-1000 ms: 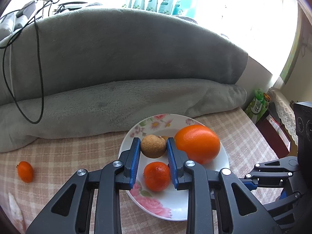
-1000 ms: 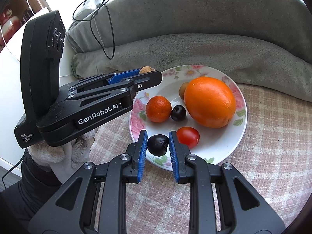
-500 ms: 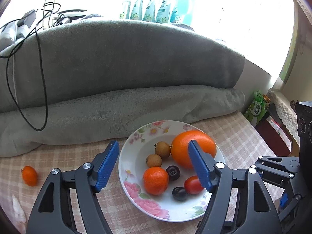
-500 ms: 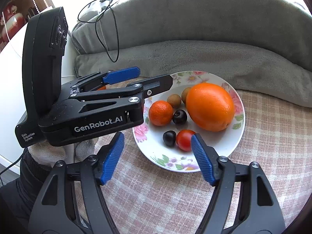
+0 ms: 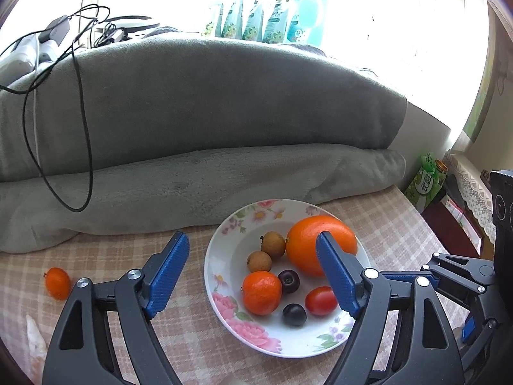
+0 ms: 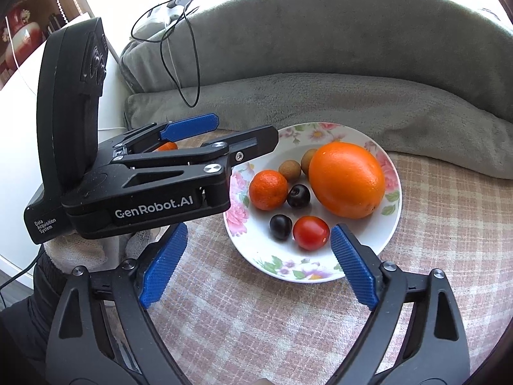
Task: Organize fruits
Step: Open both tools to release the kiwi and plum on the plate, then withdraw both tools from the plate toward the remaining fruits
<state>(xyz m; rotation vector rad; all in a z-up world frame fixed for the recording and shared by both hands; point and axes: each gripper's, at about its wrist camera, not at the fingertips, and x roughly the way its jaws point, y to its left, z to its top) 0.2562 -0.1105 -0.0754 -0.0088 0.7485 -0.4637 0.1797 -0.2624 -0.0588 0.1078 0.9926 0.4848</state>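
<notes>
A white floral plate on the checked cloth holds a large orange, a tangerine, two brown longans, two dark round fruits and a cherry tomato. A small orange fruit lies alone on the cloth to the left. My left gripper hangs over the plate's left side, jaws opening, nothing between them. My right gripper is at the plate's near edge, jaws opening and empty.
A folded grey blanket runs along the back of the cloth, with a black cable draped over it. A green carton stands at the right. A gloved hand holds the left gripper.
The left gripper let go of a longan and the right gripper let go of a dark fruit; both fruits now lie in the plate. Both grippers opened wide and drew back a little.
</notes>
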